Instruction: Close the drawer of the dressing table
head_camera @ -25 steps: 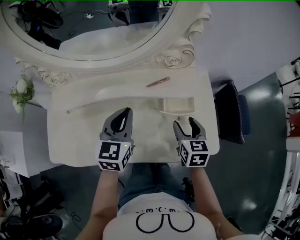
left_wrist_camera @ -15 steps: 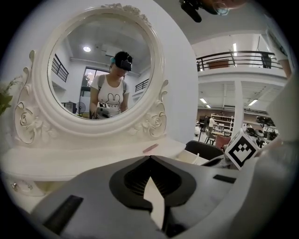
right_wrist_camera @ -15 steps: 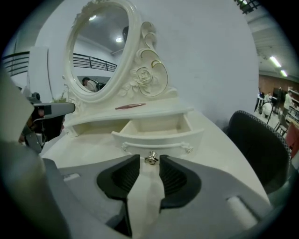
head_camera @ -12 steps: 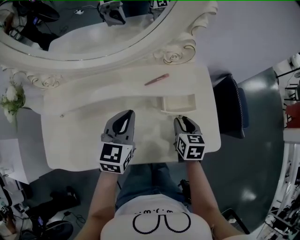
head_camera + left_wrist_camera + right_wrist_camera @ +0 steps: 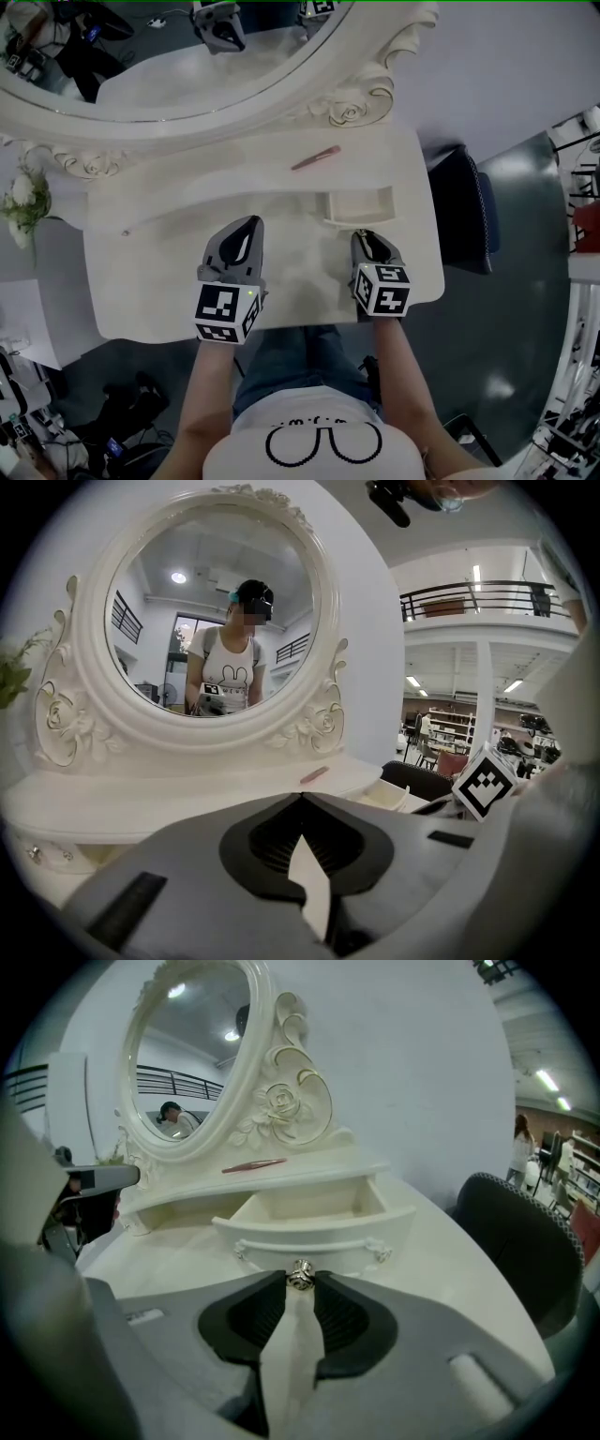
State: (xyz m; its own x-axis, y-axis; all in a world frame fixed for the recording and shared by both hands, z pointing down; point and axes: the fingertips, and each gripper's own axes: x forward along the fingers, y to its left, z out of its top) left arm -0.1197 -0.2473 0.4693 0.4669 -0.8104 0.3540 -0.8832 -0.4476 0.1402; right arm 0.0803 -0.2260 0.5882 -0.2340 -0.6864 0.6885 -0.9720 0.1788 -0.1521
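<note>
Drawer point(image 5: 319, 1232) open, pulled out of the low shelf on the right part of the table point(image 5: 159, 281). It is shallow with a curved front, cream, its inside bare. Small metal knob point(image 5: 300, 1276) at mid-front.

Right gripper point(image 5: 368, 242) is at the knob, jaws closing, tips touching it on either side. Bare tabletop lies between drawer front and near edge; the table's right edge is just beyond the drawer.

Left gripper point(image 5: 251, 223) is over the open middle of the top, tips together, nothing between them.

Top is smooth, glossy cream with rounded corners. Thin pink stick point(image 5: 315, 158) on the shelf behind the drawer. Oval mirror point(image 5: 169, 56) in a carved rose frame. Dark padded chair point(image 5: 459, 216) is beside the right edge. White flowers point(image 5: 23, 202) to the left. Shiny grey floor point(image 5: 506, 375).
</note>
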